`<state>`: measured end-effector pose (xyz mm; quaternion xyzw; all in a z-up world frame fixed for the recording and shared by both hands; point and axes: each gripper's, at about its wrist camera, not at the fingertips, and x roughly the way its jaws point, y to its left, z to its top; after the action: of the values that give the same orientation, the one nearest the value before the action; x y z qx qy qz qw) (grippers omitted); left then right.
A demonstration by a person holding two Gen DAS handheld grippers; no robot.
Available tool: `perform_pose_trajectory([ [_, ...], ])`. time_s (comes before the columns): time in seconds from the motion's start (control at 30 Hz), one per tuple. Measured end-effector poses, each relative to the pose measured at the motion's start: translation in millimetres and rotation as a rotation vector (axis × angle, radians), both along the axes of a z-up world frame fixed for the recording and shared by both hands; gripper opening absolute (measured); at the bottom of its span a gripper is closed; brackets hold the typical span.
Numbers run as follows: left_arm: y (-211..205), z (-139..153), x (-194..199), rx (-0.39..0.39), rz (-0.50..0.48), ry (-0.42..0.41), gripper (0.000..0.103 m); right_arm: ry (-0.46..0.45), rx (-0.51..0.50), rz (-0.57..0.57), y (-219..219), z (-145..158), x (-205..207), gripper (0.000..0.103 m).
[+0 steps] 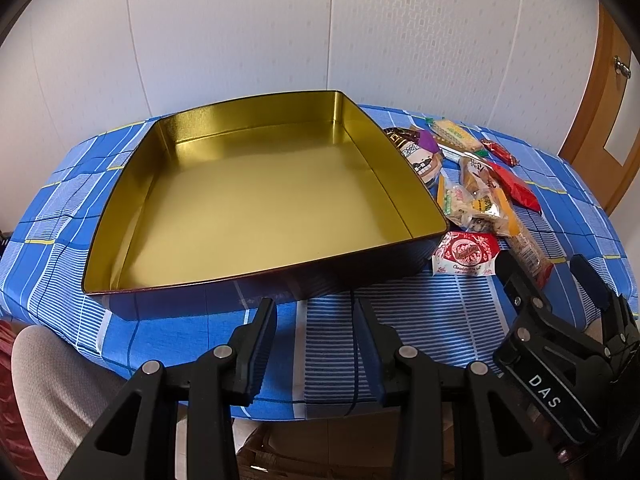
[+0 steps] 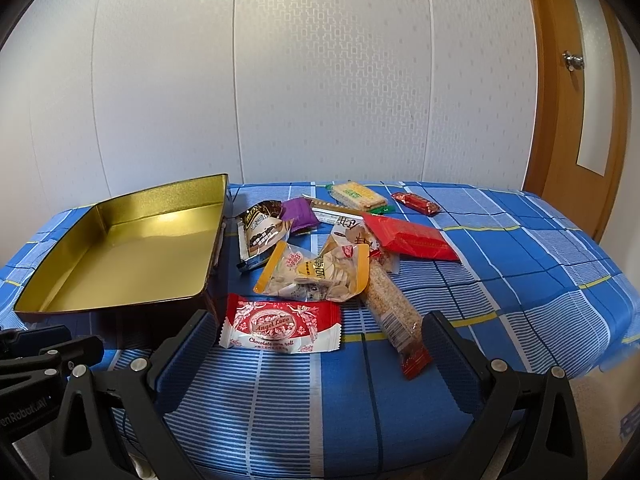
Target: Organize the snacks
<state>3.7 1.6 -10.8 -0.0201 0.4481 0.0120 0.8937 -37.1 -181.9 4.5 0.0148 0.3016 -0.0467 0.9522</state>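
An empty gold tin box [image 1: 260, 200] [image 2: 120, 248] sits on the left of the table. To its right lies a heap of snacks: a red-and-white corn roll packet [image 2: 280, 326] [image 1: 466, 254], a long sesame bar [image 2: 394, 312], a yellow seed packet [image 2: 316, 274], a red packet [image 2: 412, 238], a brown packet [image 2: 262, 232] and a cracker pack [image 2: 358, 194]. My left gripper [image 1: 314, 312] hangs open over the cloth, short of the box's near wall, with nothing between its fingers. My right gripper [image 2: 318, 322] [image 1: 546, 272] stands wide open just short of the corn roll packet, touching nothing.
A blue checked cloth [image 2: 500, 264] covers the table, which stands against a pale wall. A wooden door [image 2: 568, 128] is at the right. A purple packet [image 2: 298, 214] and a small red candy [image 2: 416, 203] lie at the back. A person's beige-clad limb [image 1: 52, 380] shows at lower left.
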Motion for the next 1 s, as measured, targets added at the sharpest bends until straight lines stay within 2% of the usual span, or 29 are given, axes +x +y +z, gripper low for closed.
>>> perform_pose_trajectory([
  [1.0,1.9,-6.8,4.1,-0.027,0.007,0.047,0.040,-0.006,0.011,0.003,-2.5,2.3,0.2,0.103],
])
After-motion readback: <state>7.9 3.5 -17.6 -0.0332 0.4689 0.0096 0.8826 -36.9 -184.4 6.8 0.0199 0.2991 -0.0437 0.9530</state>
